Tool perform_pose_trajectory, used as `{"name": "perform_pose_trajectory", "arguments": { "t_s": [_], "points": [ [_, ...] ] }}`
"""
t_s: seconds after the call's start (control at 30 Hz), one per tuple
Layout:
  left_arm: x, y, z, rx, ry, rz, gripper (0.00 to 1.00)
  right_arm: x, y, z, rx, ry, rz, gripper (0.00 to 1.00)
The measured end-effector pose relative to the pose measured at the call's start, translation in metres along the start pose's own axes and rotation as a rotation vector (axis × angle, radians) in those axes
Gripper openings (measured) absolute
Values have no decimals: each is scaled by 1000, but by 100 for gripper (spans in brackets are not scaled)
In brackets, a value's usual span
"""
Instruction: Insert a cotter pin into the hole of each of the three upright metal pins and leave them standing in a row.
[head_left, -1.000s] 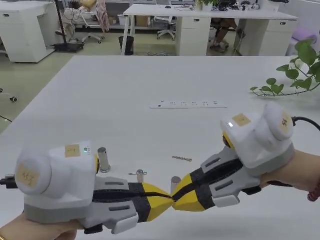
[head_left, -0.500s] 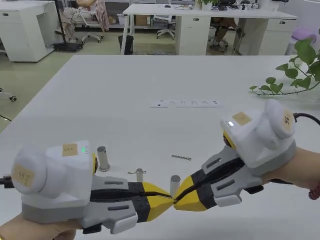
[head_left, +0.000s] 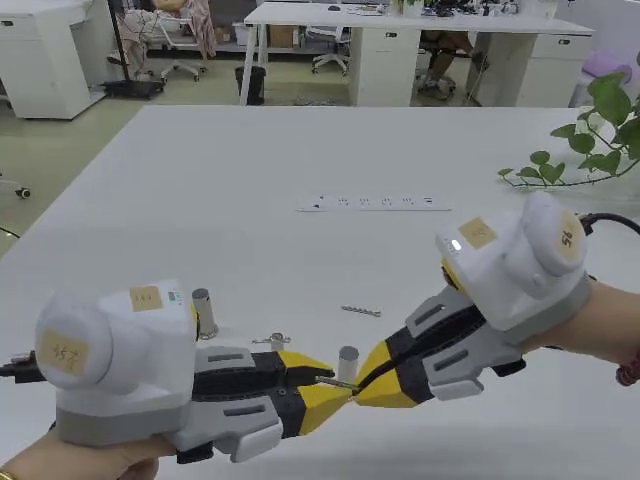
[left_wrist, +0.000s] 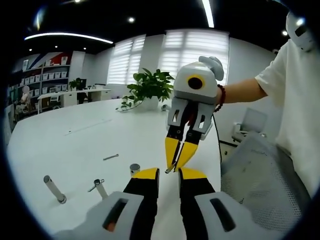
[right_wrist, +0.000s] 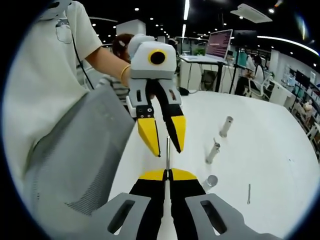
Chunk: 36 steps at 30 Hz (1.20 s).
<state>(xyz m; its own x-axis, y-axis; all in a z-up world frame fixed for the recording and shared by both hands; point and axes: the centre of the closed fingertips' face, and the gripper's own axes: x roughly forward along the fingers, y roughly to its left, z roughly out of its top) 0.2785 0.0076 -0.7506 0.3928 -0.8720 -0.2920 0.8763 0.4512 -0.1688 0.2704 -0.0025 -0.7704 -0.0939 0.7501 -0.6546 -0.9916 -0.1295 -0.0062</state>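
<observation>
Three upright metal pins stand in a row on the white table (head_left: 300, 150): a bare left pin (head_left: 204, 312), a middle pin (head_left: 278, 346) with a cotter pin through its top, and a bare right pin (head_left: 348, 361). My right gripper (head_left: 358, 390) is shut on a thin cotter pin (head_left: 335, 381), which sticks out from its tips (right_wrist: 167, 150). My left gripper (head_left: 335, 386) faces it tip to tip, with jaws open around the pin's free end (left_wrist: 170, 172). Another cotter pin (head_left: 362, 311) lies loose behind the row.
A white power strip (head_left: 375, 205) lies mid-table. A leafy plant (head_left: 590, 150) trails over the right edge. Desks and chairs (head_left: 400, 50) stand beyond the table's far end. A person's torso and a mesh chair sit close behind both grippers.
Both grippers' tips were pressed together in front of the right pin. Now the left gripper's jaws have opened, and the cotter pin shows in the right gripper's tips.
</observation>
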Motion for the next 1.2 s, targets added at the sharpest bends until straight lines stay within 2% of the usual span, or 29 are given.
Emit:
{"name": "perform_pose_trajectory", "arguments": {
  "t_s": [0.23, 0.63, 0.73, 0.83, 1.2],
  "points": [
    [4, 12, -7, -16, 5, 73, 21, -4, -9, -14, -19, 77, -40, 3],
    [16, 35, -19, -20, 26, 200, 26, -10, -27, -38, -60, 196, -82, 3],
    [18, 39, -22, -26, 36, 221, 26, -11, -32, -44, -65, 220, -89, 3],
    [20, 40, -26, -8, 50, 236, 26, -12, -35, -49, -71, 243, -93, 3],
    [30, 51, -36, -39, 69, 277, 26, -10, -47, -66, -87, 298, -85, 3]
  ]
}}
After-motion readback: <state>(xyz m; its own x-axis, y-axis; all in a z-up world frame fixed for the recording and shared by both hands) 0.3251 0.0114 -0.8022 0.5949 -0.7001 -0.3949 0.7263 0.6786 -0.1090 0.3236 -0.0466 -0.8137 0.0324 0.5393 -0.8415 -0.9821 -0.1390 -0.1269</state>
